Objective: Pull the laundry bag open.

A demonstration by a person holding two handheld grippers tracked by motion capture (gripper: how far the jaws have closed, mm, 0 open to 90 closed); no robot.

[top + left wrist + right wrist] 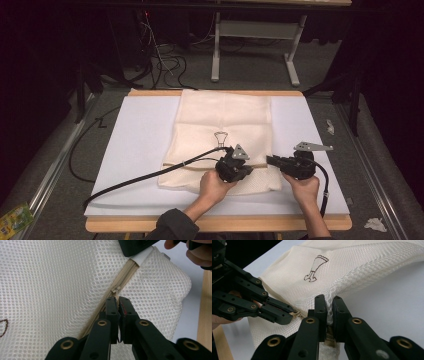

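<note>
Mesh bag (225, 125) lies flat; left gripper (117, 301) pinches its zipper pull (115, 290), right gripper (329, 302) clamps the bag's edge.

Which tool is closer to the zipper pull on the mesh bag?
Left. The left tool is shut on the zipper pull; the right tool clamps the mesh bag at its edge, farther along the zipper.

No legible text, brand, number or label is found in any view. One dark outline emblem (221, 137) is printed on the mesh bag (225, 115); it is seen near the middle of the bag in the high view and again in the right gripper view (315, 272), but no letters are formed by it. A green-and-yellow packet (15, 218) lies on the floor at lower left, its printing too small to be read.
</note>
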